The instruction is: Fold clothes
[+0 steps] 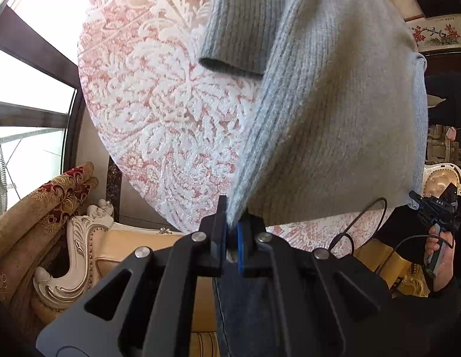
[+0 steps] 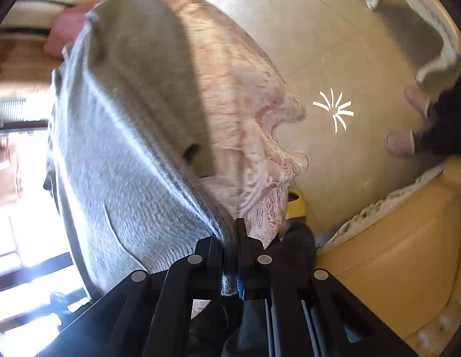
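A grey ribbed knit sweater (image 1: 334,113) lies over a round table covered in a pink and white lace cloth (image 1: 159,113). One sleeve (image 1: 239,29) is folded across it, cuff toward the table's middle. My left gripper (image 1: 231,226) is shut on the sweater's near edge, lifting a taut fold. The right wrist view shows the same sweater (image 2: 117,160) stretched up from the lace cloth (image 2: 239,95), with my right gripper (image 2: 230,238) shut on a bunched corner of it. In the left wrist view the right gripper (image 1: 438,208) appears at the far right, held by a hand (image 1: 438,255).
An ornate cream and gold sofa (image 1: 81,247) with a red and gold cushion (image 1: 52,196) stands left of the table. A tan sofa arm (image 2: 402,238) is at the right. The tiled floor (image 2: 334,44) shows pink slippers (image 2: 399,144). Bright windows (image 1: 28,95) are at the left.
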A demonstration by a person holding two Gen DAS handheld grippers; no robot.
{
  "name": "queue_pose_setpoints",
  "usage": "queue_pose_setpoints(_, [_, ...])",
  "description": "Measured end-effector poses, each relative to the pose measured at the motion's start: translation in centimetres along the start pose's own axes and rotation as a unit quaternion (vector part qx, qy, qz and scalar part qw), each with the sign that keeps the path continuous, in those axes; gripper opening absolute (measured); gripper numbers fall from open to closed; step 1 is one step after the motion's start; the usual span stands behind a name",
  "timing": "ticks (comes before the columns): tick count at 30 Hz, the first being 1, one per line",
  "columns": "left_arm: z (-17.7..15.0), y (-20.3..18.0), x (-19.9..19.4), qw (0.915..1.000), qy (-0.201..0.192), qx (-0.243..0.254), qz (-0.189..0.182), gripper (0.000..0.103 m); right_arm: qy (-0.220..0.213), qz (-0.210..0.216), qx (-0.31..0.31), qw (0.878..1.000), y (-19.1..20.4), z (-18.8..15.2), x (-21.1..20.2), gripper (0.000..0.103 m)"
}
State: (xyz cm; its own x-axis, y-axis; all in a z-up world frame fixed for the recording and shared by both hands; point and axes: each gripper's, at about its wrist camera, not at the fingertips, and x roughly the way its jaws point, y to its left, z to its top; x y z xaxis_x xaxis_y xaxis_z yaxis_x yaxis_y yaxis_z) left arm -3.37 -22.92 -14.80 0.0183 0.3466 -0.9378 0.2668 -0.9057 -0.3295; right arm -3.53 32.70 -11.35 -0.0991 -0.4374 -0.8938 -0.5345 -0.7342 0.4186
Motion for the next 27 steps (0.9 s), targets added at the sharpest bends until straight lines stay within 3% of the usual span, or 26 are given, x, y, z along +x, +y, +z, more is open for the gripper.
queue_pose_setpoints(2, [0.0,0.1,1.1,1.0,0.006,-0.004,-0.001,0.007,0.012,0.004,0.016,1.0,-0.3,1.1,1.4,0.009])
queue_pose_setpoints(3, [0.0,0.1,1.7,0.9999,0.009,-0.006,-0.002,0.007,0.013,-0.004,0.015,1.0,-0.9,1.5,1.2,0.017])
queue_pose_setpoints(5, [0.2,0.4,1.9,0.9997,0.009,-0.017,-0.012,0.018,0.012,-0.022,0.012,1.0,0.9,3.7,1.2,0.026])
queue_pose_setpoints(6, [0.2,0.6,1.7,0.9996,0.009,-0.024,-0.015,0.023,0.013,-0.034,0.013,0.999,1.3,4.0,1.2,0.039])
queue_pose_setpoints(7, [0.1,0.8,1.2,0.9994,0.006,-0.031,-0.017,0.044,0.014,-0.048,0.018,0.999,1.0,3.8,0.8,0.047])
queue_pose_setpoints(8, [0.0,1.1,0.3,0.9991,-0.001,-0.038,-0.017,0.059,0.01,-0.062,0.02,0.998,0.9,3.6,0.2,0.049])
queue_pose_setpoints(11, [0.9,2.3,-2.9,0.9969,-0.044,-0.06,-0.025,0.06,-0.036,-0.108,0.01,0.993,2.2,4.2,-3.2,0.05])
queue_pose_setpoints(15, [5.8,3.4,-5.0,0.9883,-0.134,-0.062,-0.037,0.06,-0.101,-0.149,-0.015,0.984,5.0,5.5,-7.2,0.05])
queue_pose_setpoints(18, [8.7,3.7,-2.4,0.991,-0.114,-0.062,-0.031,0.06,-0.142,-0.136,-0.073,0.978,10.3,7.2,-8.8,0.05])
queue_pose_setpoints(25, [11.4,0.8,0.1,0.997,-0.077,-0.004,-0.006,0.057,-0.18,-0.115,-0.234,0.948,23.3,7.2,-8.3,0.057])
queue_pose_setpoints(26, [11.9,0.6,0.3,0.9977,-0.068,0.001,-0.002,0.025,-0.177,-0.112,-0.255,0.944,24.9,7.2,-7.5,0.057])
queue_pose_setpoints(27, [12.3,0.6,0.5,0.9983,-0.058,0.004,0.004,0.002,-0.172,-0.108,-0.275,0.94,26.6,7.1,-6.7,0.057])
